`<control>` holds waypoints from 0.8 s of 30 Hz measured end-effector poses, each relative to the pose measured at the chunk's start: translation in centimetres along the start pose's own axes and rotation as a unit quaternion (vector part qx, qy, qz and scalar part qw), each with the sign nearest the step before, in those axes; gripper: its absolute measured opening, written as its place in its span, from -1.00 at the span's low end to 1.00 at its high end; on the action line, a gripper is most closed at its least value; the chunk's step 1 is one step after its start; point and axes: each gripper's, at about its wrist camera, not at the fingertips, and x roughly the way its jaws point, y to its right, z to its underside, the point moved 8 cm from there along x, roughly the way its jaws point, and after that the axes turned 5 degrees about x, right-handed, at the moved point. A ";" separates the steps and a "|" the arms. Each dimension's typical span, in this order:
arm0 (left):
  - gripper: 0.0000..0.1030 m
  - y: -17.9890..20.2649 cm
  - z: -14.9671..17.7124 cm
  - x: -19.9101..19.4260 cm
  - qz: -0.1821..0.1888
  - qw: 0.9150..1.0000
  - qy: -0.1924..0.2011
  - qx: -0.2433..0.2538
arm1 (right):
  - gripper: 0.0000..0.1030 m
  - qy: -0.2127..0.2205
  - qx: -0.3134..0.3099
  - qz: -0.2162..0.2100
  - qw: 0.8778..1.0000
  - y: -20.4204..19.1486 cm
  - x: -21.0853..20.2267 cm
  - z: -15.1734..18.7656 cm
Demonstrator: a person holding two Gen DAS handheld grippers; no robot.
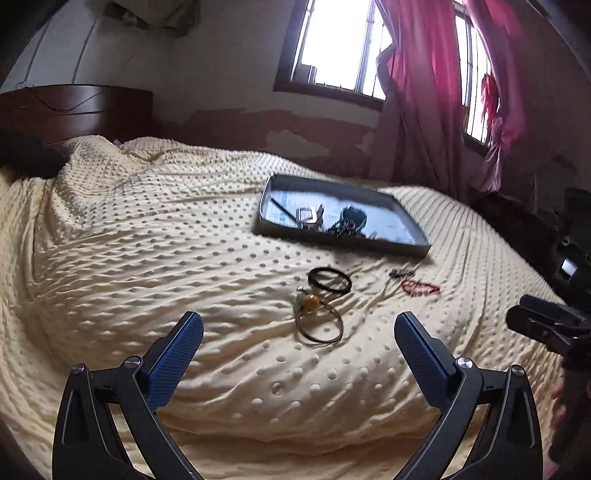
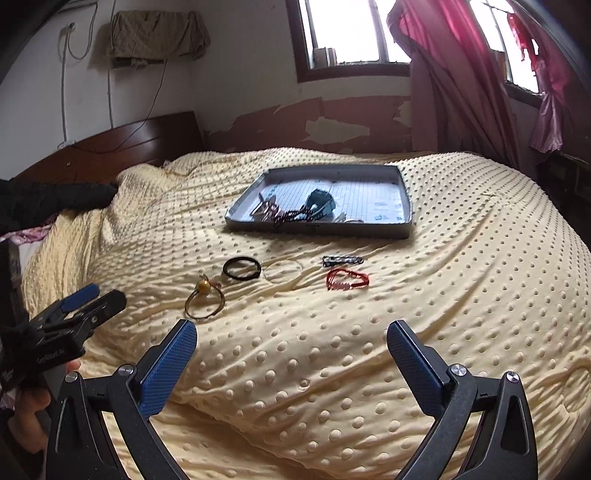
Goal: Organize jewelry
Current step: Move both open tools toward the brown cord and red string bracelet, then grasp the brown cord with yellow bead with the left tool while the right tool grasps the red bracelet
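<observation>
A shallow grey tray [image 1: 373,195] [image 2: 404,206] lies on the yellow dotted bedspread and holds several dark jewelry pieces. In front of it lie a black bangle [image 1: 329,280] [image 2: 241,268], a gold bangle with an amber bead [image 1: 320,322] [image 2: 204,299], a thin clear ring [image 2: 283,270], a dark beaded strand [image 1: 402,273] [image 2: 342,260] and a red cord bracelet [image 1: 421,287] [image 2: 346,279]. My left gripper [image 1: 299,330] hovers open just before the gold bangle, holding nothing. My right gripper [image 2: 291,338] is open and empty, short of the red bracelet.
The bedspread [image 1: 147,240] covers a wide bed with a dark wooden headboard [image 2: 122,144] at the left. A window [image 2: 354,33] and pink curtains [image 1: 436,92] stand behind the bed. A hand [image 2: 27,410] holds the left gripper's handle at the lower left.
</observation>
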 end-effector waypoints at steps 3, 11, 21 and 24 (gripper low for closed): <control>0.97 -0.6 0.5 2.3 0.003 0.999 -0.036 0.002 | 1.00 -0.025 -0.013 -0.005 1.000 0.6 0.9 0.2; 0.96 -1.3 1.9 7.0 0.036 0.995 -0.088 -0.017 | 1.00 -0.053 -0.026 0.007 0.998 3.6 4.4 -0.7; 0.38 -0.5 3.0 10.2 0.057 0.990 -0.131 -0.020 | 0.80 -0.073 -0.028 0.006 0.997 6.4 10.4 -1.9; 0.07 -0.3 2.9 10.7 0.065 0.989 -0.133 -0.017 | 0.70 -0.079 -0.046 0.011 0.996 6.6 11.9 -2.4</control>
